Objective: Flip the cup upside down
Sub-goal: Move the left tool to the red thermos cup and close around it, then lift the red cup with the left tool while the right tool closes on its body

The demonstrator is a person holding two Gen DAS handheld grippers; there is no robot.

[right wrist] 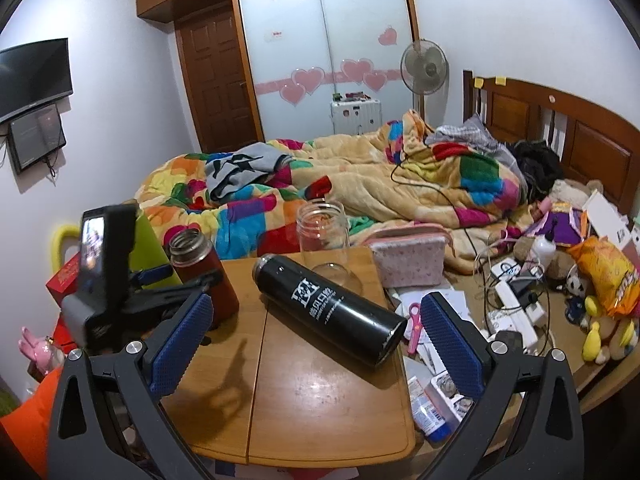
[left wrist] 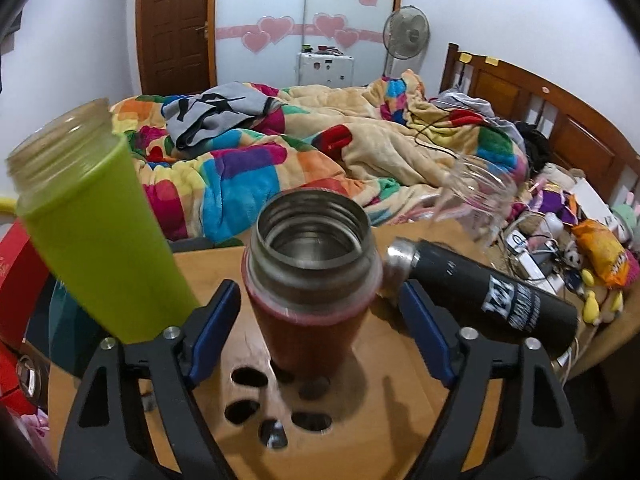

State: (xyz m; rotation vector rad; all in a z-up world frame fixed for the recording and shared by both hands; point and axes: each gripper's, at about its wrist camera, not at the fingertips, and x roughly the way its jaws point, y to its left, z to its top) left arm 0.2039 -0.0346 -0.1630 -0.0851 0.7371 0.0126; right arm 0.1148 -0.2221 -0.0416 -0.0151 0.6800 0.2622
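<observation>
A red steel-lined cup [left wrist: 310,280] stands upright, mouth up, on the wooden table [left wrist: 392,432]. My left gripper [left wrist: 320,332] is open with its blue pads on either side of the cup's lower body, not touching it. The cup also shows in the right wrist view [right wrist: 204,276], with the left gripper [right wrist: 172,280] around it. My right gripper [right wrist: 316,344] is open and empty above the table's front, with a black flask [right wrist: 332,308] lying on its side between and beyond its fingers.
A green cup [left wrist: 96,236] stands upright at the left. A clear glass jar [right wrist: 324,240] stands at the table's far edge. A pink pouch [right wrist: 412,256], cables and clutter lie to the right. A bed with a colourful blanket [right wrist: 360,196] is behind.
</observation>
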